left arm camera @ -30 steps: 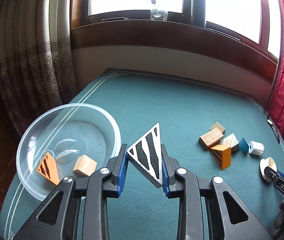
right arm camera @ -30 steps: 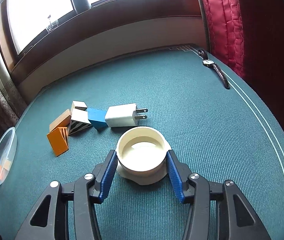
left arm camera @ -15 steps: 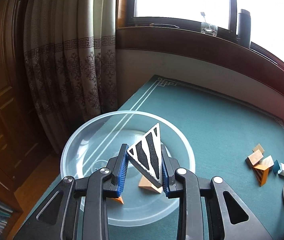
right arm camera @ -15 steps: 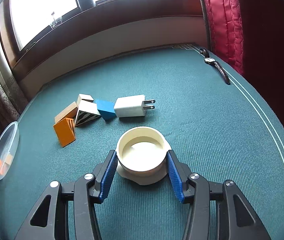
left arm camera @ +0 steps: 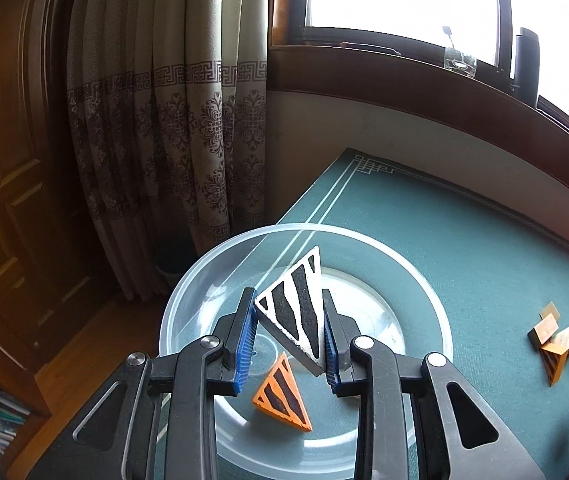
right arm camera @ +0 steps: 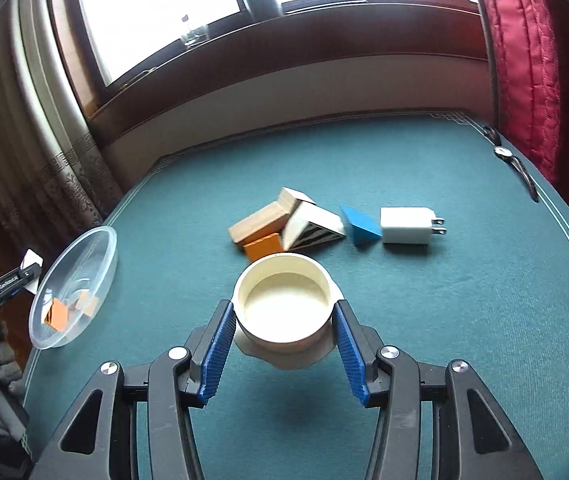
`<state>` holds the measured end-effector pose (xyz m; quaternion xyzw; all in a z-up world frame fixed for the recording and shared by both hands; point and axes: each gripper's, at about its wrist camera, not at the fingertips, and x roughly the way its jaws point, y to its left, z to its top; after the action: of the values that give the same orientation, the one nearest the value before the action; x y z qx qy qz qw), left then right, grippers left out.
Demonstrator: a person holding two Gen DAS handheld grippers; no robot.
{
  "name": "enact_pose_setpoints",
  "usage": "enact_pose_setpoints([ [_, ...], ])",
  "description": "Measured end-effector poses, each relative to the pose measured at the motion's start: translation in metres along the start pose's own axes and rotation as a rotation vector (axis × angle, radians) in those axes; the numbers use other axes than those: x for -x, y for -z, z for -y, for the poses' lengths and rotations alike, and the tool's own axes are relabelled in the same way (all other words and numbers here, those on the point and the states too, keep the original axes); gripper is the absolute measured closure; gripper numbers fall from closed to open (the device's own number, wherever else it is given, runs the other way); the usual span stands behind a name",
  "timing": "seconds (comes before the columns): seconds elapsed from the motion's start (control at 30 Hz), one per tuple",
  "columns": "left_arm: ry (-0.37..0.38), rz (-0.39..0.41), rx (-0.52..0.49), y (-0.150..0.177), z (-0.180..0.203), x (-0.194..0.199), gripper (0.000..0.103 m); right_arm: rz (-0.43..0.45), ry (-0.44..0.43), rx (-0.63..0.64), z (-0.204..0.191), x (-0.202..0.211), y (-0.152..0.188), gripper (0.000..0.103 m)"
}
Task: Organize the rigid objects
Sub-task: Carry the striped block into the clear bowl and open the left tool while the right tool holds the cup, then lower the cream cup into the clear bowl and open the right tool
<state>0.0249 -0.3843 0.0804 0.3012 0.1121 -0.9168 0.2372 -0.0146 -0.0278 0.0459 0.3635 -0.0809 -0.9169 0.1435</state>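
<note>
Pinching a white wedge [left arm camera: 298, 312] with black stripes between its blue pads, the left gripper [left arm camera: 288, 340] holds it above the clear bowl [left arm camera: 424, 292]; the right gripper [right arm camera: 282, 344] clamps a cream cup [right arm camera: 284, 312].

Table [right arm camera: 464, 320] covered in teal-green cloth, pale double border line near its edges. Landmark: white plug adapter [right arm camera: 406, 225], lying on its side. Blue wedge [right arm camera: 358, 226] just left of it; further left, touching cluster of striped white wedge [right arm camera: 312, 230], tan wooden block [right arm camera: 258, 224], orange block [right arm camera: 264, 246]. Clear plastic bowl [right arm camera: 100, 248] far left at the table edge. Wristwatch [right arm camera: 514, 166] far right, behind the adapter.
</note>
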Motion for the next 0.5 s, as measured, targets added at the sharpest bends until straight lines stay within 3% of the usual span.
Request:
enact_pose_setpoints([
  [0.2,0.002,-0.007,0.012,-0.003,-0.009,-0.004,0.072,0.011,-0.085,0.080,-0.050,-0.003,-0.012,0.050],
  [0.23,0.003,-0.008,0.017,-0.003,-0.011,-0.004,0.070,0.011,-0.098,0.093,-0.059,-0.005,-0.013,0.050],
  [0.33,0.008,-0.006,0.027,-0.004,-0.015,-0.004,0.051,0.014,-0.132,0.134,-0.084,-0.010,-0.019,0.050],
  [0.5,-0.032,0.040,0.013,-0.006,-0.015,0.003,0.047,0.015,-0.187,0.180,-0.122,-0.018,-0.022,0.050],
])
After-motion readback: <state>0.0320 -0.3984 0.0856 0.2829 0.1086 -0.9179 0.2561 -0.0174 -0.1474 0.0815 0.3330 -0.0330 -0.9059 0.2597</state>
